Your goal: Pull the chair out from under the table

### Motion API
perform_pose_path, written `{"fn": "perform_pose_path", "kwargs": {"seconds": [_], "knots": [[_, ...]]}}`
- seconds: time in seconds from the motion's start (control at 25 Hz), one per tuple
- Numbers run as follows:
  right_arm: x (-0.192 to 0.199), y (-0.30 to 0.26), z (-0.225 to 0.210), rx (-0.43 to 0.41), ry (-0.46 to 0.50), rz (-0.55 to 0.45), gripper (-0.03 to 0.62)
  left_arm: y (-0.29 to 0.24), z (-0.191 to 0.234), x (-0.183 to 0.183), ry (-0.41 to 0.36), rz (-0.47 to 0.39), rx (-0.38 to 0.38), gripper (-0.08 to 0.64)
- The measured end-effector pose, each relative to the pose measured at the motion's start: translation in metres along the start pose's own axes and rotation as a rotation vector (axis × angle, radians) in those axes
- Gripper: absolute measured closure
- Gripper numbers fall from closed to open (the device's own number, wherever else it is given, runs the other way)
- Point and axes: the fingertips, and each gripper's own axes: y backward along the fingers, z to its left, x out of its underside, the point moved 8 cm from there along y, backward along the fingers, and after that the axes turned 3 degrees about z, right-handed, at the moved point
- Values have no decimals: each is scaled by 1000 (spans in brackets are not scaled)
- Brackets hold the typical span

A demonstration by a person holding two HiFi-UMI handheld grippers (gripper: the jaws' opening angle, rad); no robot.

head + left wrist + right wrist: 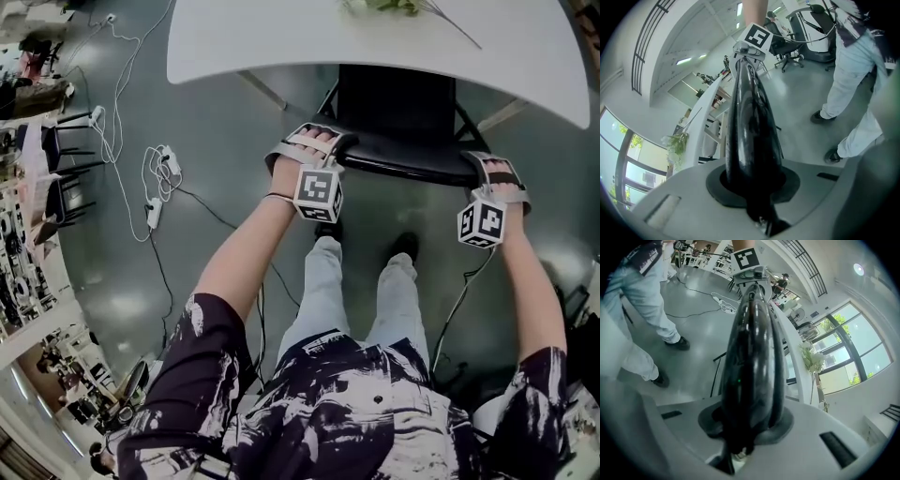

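Left gripper (317,141) and right gripper (500,173), both closed almost fully, clamp the two ends of the top edge of the black chair's (394,108) backrest. The head view alone shows the seat tucked under the white table (262,37). Each gripper view alone shows the backrest pinched between the dark pads, with the other gripper at its far end.

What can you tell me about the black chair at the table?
The chair is glossy black, seemingly plastic, on thin dark legs. Its seat runs under the white table, and the curved back faces the person. The left tongs and right tongs clamp the two ends of the back's top edge.
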Motion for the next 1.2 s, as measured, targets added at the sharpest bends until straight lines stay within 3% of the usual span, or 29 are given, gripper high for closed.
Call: {"fn": "perform_pose_path", "kwargs": {"seconds": [0.32, 0.68, 1.2], "knots": [[14, 62, 65, -30, 9, 17, 535, 31, -60, -56, 20, 13, 25, 531], [-27, 104, 129, -50, 41, 18, 538, 80, -141, -56, 47, 28, 27, 531], [-31, 173, 211, -129, 79, 25, 537, 126, -232, -101, 72, 27, 70, 528]]}}
